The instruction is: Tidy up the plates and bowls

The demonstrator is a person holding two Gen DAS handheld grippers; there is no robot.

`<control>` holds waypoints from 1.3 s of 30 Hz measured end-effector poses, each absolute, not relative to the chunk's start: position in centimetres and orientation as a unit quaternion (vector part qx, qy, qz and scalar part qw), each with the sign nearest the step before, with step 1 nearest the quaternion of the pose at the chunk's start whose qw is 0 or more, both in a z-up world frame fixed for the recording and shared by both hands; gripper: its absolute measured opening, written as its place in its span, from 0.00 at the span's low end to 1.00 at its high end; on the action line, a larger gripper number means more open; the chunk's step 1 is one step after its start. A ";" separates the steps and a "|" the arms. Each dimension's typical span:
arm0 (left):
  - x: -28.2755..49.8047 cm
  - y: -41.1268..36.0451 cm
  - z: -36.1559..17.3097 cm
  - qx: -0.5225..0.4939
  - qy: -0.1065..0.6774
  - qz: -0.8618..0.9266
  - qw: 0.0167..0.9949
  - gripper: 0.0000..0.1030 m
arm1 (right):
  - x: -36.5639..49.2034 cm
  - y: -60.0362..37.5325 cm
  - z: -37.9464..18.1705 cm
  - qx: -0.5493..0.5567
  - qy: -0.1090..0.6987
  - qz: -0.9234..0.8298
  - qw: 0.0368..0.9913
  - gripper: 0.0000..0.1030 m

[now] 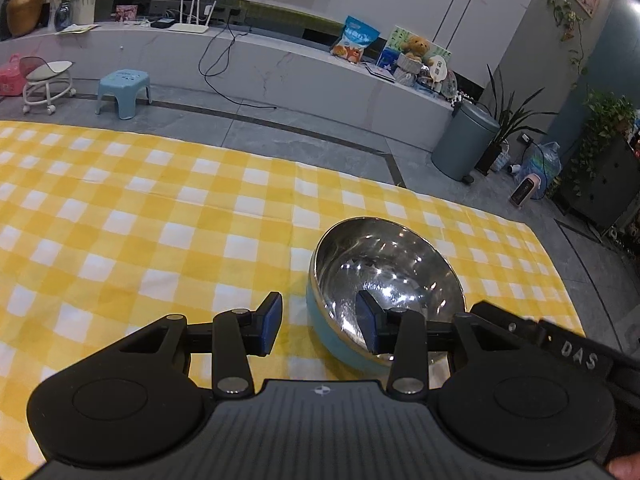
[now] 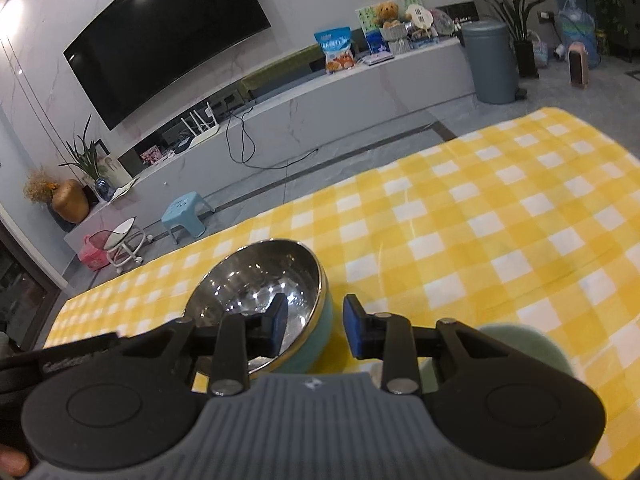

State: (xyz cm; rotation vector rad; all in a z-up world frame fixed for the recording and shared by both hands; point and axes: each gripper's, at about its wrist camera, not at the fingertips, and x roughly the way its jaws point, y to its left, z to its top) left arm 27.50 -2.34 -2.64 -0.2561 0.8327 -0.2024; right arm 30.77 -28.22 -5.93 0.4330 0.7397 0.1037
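Living room, artificial light.
Wall-mounted television (image 2: 168, 36) above marble console (image 1: 256, 64); grey tiled floor (image 1: 320, 136); blue stool (image 1: 125, 92); grey bin (image 1: 464, 144).

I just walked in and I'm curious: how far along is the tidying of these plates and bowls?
Early, it seems. Nothing looks stacked or put away yet. In hand: the left gripper and right gripper are both open, each straddling the rim of the steel bowl, one finger inside, one outside. The bowl sits on the yellow checked cloth. A pale green object lies partly hidden under the right gripper. Closing, lifting and placing remain.
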 end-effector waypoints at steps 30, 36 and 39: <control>25.9 -2.0 -1.9 -0.122 0.459 -0.040 0.879 0.10 | 28.9 -26.7 -5.1 0.228 0.430 0.089 0.869 0.09; 26.1 -2.0 -2.0 -0.109 0.460 -0.046 0.880 0.17 | 28.8 -26.7 -5.6 0.230 0.424 0.095 0.871 0.14; 26.1 -2.2 -2.2 -0.098 0.454 -0.053 0.884 0.20 | 29.1 -26.7 -6.0 0.229 0.418 0.095 0.874 0.16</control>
